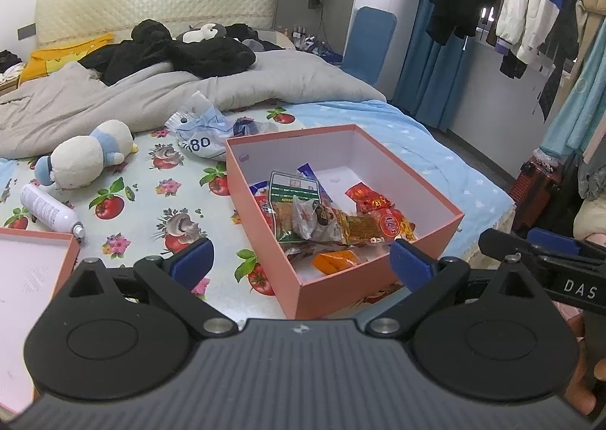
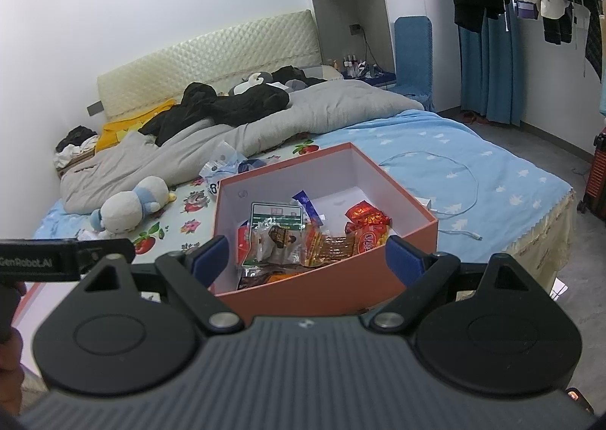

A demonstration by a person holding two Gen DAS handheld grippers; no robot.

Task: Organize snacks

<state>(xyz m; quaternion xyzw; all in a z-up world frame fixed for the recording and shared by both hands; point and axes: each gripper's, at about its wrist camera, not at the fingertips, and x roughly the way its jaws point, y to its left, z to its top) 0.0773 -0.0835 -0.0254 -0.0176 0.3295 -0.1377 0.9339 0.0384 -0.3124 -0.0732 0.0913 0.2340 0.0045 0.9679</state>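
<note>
An open salmon-pink box (image 1: 382, 280) with white inside sits on the bed and holds several snack packets (image 1: 322, 220): green-white, orange, red and blue ones. It also shows in the right wrist view (image 2: 329, 288) with the snack packets (image 2: 303, 237). My left gripper (image 1: 301, 261) is open and empty, hovering before the box's near corner. My right gripper (image 2: 305, 259) is open and empty, just above the box's near wall. The box lid (image 1: 34, 278) lies at the left.
A plush toy (image 1: 85, 155), a white spray can (image 1: 49, 212) and a crumpled plastic bag (image 1: 204, 131) lie on the fruit-print sheet. A grey duvet (image 1: 151, 93) with black clothes covers the far bed. A white cable (image 2: 460, 187) lies right of the box. Clothes hang at right.
</note>
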